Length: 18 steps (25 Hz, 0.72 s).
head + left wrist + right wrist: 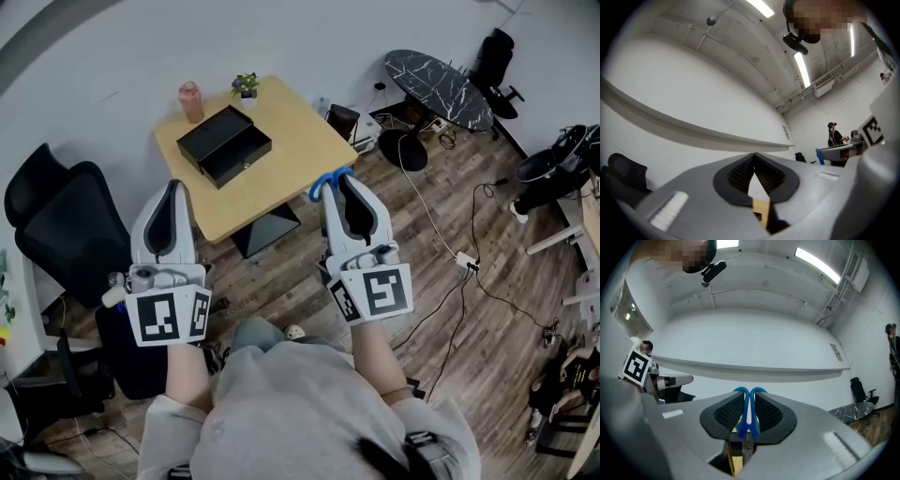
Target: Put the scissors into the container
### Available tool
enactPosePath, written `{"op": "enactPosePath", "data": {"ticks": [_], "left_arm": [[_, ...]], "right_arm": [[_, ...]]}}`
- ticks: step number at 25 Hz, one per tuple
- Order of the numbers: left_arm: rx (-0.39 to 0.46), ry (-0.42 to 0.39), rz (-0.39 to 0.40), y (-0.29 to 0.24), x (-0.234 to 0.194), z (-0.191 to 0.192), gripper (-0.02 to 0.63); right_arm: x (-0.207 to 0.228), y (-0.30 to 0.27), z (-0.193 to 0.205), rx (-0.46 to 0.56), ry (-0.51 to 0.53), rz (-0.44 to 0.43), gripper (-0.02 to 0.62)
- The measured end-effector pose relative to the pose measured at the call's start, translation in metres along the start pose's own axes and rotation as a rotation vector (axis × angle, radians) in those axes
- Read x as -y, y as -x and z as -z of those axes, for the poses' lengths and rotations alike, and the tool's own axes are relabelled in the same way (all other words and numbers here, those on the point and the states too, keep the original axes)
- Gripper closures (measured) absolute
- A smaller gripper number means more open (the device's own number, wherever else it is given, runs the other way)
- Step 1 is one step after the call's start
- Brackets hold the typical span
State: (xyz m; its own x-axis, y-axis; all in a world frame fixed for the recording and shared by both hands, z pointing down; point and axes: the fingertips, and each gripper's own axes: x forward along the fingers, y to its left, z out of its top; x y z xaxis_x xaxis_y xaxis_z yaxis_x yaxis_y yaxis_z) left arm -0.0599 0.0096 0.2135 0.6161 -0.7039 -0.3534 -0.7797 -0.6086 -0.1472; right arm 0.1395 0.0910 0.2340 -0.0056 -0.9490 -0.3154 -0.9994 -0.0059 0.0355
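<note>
Blue-handled scissors [327, 181] are clamped between the pads of my right gripper [336, 178], and their handle loops poke out past the tips. In the right gripper view the blue handles [749, 405] stand upright between the shut jaws of the right gripper [748, 397]; the blades are hidden. My left gripper [176, 186] is held level with it on the left, and its jaws meet at the tips with nothing between them [753, 157]. The container, a black box [225, 145] with an open tray, lies on the wooden table [291, 141] ahead of and below both grippers.
A pink bottle [191, 101] and a small potted plant [246, 86] stand at the table's far edge. A black office chair [56, 220] is at the left. A dark marble table [439, 86] and floor cables [469, 262] lie to the right.
</note>
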Motion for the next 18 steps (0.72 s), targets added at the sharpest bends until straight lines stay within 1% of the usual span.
{"op": "enactPosePath", "data": {"ticks": [4,8,12,18], "left_arm": [[-0.015,0.007,-0.021,-0.009,-0.011,0.012,0.548],[-0.023,0.025,-0.024,-0.026,-0.021,0.026,0.548],[-0.023,0.029,-0.018,-0.05,-0.033,0.038,0.548],[-0.025,0.027,-0.011,-0.091,-0.064,0.055,0.548]], "right_arm": [[0.0,-0.014,0.011,-0.018,-0.006,-0.016,0.522],[0.004,-0.035,0.018,-0.028,0.003,-0.017,0.522],[0.011,-0.061,0.027,-0.029,0.006,-0.01,0.522],[0.014,-0.112,0.041,-0.026,0.006,0.0,0.522]]}}
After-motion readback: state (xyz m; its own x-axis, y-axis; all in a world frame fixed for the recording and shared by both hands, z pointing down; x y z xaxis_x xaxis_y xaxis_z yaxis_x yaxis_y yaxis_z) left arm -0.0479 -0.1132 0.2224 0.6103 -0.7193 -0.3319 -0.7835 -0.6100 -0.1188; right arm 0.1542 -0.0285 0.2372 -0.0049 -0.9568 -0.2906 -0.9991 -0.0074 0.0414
